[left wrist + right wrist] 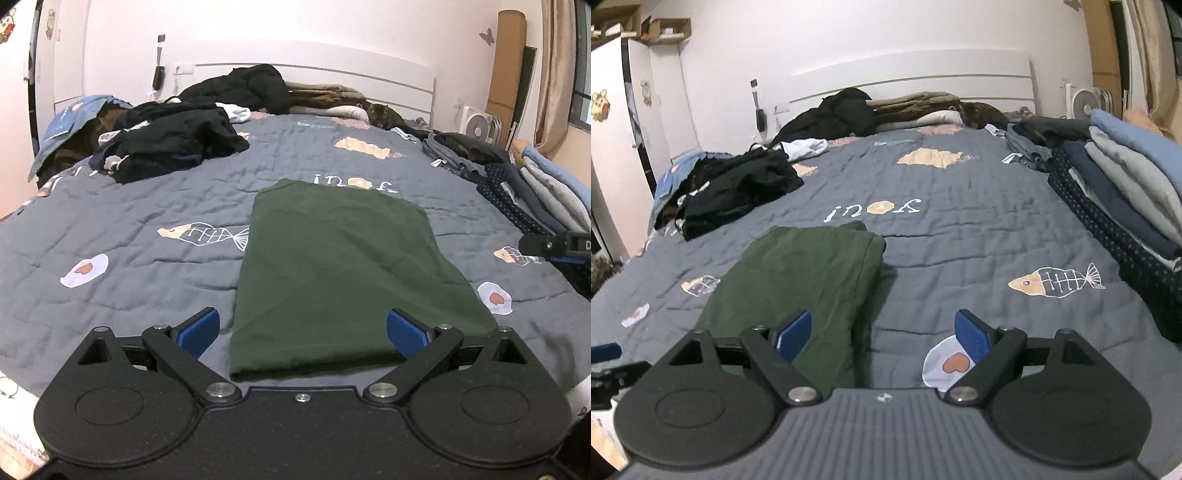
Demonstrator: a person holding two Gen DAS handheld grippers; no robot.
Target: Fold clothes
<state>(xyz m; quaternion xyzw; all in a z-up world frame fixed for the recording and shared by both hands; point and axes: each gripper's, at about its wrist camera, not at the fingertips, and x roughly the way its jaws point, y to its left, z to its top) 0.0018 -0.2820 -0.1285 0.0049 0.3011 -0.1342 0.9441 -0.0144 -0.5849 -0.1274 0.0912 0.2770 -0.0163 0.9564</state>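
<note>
1. The green garment [332, 273] lies flat on the bed cover [129, 229] as a long, narrow panel. Its sides look already turned in, so by my judgement the fold stands partway, with a crosswise fold left to shorten it.
2. The left gripper [303, 332] hovers just before the garment's near hem with both blue pads spread wide and nothing between them; the hem lies between the pads.
3. The right gripper [882, 332] is likewise spread wide and empty. The garment's near right corner lies at its left pad, and bare cover sits ahead of the rest.
4. The garment's long axis runs straight away from both tools, toward the headboard [923, 74]. Its far short end [827, 232] is bunched thicker than the near end.
5. A next move would likely call for pinching the two near corners and carrying them away from the tools to meet the far end.
6. A stack of folded clothes [1126, 192] sits to the right of the right tool, and a dark loose heap [166, 147] lies far left.
</note>
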